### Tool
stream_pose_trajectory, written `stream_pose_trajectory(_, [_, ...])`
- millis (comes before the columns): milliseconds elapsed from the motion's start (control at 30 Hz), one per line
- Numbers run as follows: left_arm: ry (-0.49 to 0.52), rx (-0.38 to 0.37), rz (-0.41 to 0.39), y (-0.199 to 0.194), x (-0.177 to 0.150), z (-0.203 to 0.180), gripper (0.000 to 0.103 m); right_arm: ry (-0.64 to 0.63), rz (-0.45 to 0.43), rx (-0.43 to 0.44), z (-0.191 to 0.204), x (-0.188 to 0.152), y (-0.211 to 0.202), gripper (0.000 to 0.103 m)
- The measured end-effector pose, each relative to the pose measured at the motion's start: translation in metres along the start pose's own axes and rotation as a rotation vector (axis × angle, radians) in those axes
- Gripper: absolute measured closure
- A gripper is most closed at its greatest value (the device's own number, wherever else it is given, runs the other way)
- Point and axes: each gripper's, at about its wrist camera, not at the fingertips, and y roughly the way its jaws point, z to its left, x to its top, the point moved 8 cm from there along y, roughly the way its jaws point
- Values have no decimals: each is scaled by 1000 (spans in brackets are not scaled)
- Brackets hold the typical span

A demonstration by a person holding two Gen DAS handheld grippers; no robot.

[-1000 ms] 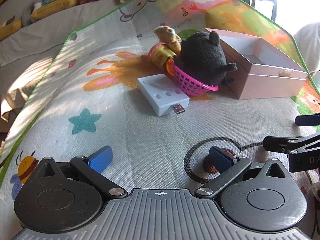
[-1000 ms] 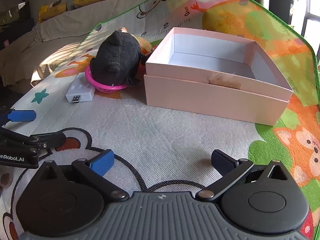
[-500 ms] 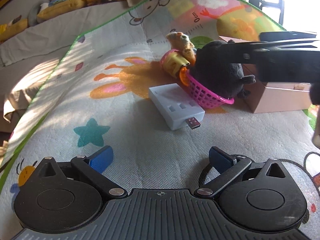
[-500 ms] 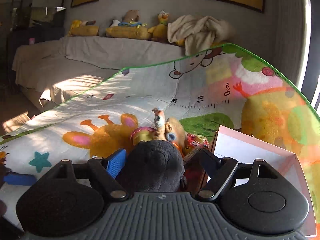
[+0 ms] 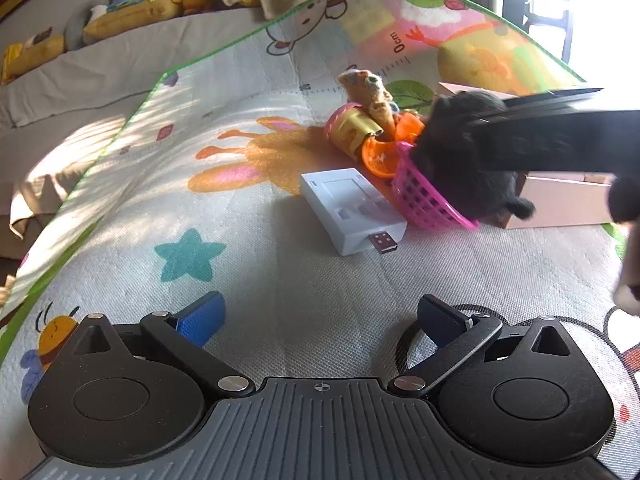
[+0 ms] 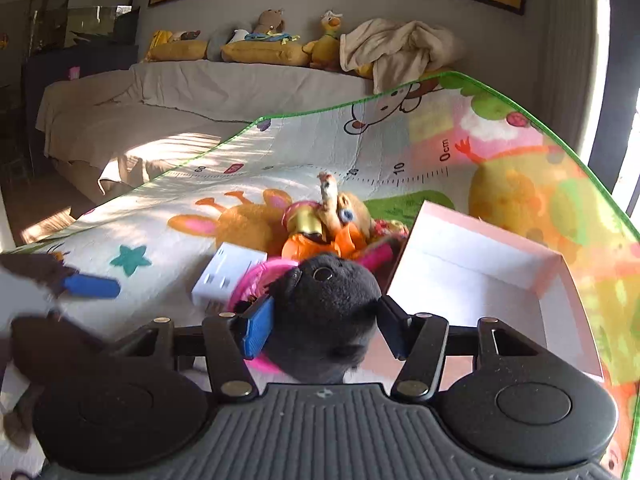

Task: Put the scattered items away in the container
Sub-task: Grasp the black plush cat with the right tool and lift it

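Note:
A black plush toy (image 6: 324, 300) sits in a pink basket (image 5: 424, 200) on the play mat. My right gripper (image 6: 324, 328) straddles the plush; its jaws are closing and both pads press into the fur. In the left wrist view that gripper is a dark blur (image 5: 540, 140) over the plush (image 5: 460, 152). The open pink box (image 6: 480, 264) stands just right of it. A white USB adapter (image 5: 352, 208) lies left of the basket. My left gripper (image 5: 320, 316) hovers open over bare mat, nothing between its fingers.
An orange cup (image 5: 380, 152), a yellow and pink toy (image 5: 348, 132) and a small brown plush (image 5: 368, 88) crowd behind the basket. The mat's green edge (image 5: 120, 128) runs along the left, with a covered sofa (image 6: 200, 92) beyond.
My right gripper swung from in front of the pink box over to the black plush and narrowed its jaws onto it. The left gripper stayed open and barely shifted.

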Motion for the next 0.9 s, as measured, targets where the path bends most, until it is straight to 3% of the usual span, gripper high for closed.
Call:
stream_pose_trajectory(100, [-25, -25, -10, -1, 0, 3, 0, 35, 18, -27, -12, -31, -29, 48])
stream_pose_trajectory(300, [15, 10, 16, 2, 1, -3, 0, 160, -22, -139, -52, -62, -74, 26])
stream_pose_trajectory(467, [30, -12, 43, 1, 0, -2, 0, 191, -129, -49, -47, -45, -87, 3])
stream_pose_trajectory(633, [75, -57, 67, -5, -5, 0, 0, 96, -136, 6, -15, -30, -56, 2])
stream_pose_trajectory(833, [95, -136, 43, -31, -19, 3, 0, 91, -10, 19, -10, -23, -1, 2])
stream_pose_trajectory(900, [101, -157, 20, -44, -24, 4, 0, 102, 38, 21, -13, -30, 9, 8])
